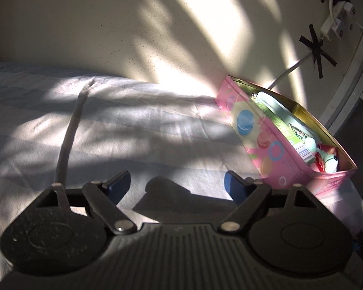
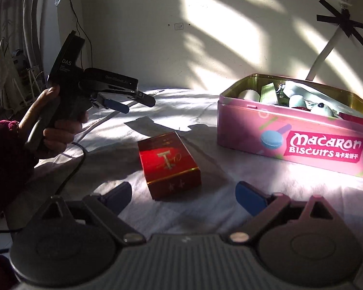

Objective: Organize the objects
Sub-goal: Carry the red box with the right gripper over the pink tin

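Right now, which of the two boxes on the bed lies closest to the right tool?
The small red box, lying closed directly ahead of the open right tool. The pink biscuit tin stands farther off, lidless and filled.

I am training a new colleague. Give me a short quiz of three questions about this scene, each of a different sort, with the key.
1. True or false: the red box lies inside the pink tin.
2. Multiple choice: the right gripper has its jaws
A. shut on the red box
B. open, with the red box just ahead of them
C. shut on nothing
3. Fill in: the left gripper is held above the white ____.

Key:
1. False. It lies on the sheet, to the left of the tin in the right wrist view.
2. B
3. sheet
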`<state>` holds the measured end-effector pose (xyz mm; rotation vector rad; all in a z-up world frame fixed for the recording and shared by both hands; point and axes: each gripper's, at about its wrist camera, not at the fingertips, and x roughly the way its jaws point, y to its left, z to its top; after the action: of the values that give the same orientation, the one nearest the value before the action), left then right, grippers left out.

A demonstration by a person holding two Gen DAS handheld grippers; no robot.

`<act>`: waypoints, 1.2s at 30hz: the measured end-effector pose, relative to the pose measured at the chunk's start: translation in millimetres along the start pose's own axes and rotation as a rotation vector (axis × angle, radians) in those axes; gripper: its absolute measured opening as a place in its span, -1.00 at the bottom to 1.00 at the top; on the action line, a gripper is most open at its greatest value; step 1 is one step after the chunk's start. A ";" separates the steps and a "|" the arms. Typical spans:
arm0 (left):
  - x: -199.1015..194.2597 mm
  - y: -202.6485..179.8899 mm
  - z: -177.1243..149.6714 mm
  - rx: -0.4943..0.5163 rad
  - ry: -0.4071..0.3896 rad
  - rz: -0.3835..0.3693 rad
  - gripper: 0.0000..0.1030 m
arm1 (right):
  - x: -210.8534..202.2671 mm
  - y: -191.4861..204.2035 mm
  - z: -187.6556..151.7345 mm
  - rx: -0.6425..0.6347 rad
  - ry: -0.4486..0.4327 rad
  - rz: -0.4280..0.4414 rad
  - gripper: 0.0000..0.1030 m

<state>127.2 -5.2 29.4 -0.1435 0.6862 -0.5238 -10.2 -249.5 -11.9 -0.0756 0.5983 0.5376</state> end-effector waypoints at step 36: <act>27.8 -165.5 -36.2 0.288 0.152 -0.222 0.56 | -53.3 -96.3 -41.6 0.158 -0.089 -0.179 0.52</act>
<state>53.8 -160.4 34.6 0.0926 0.7388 -0.8471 -20.2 -366.0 -24.9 0.0438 0.5393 0.3176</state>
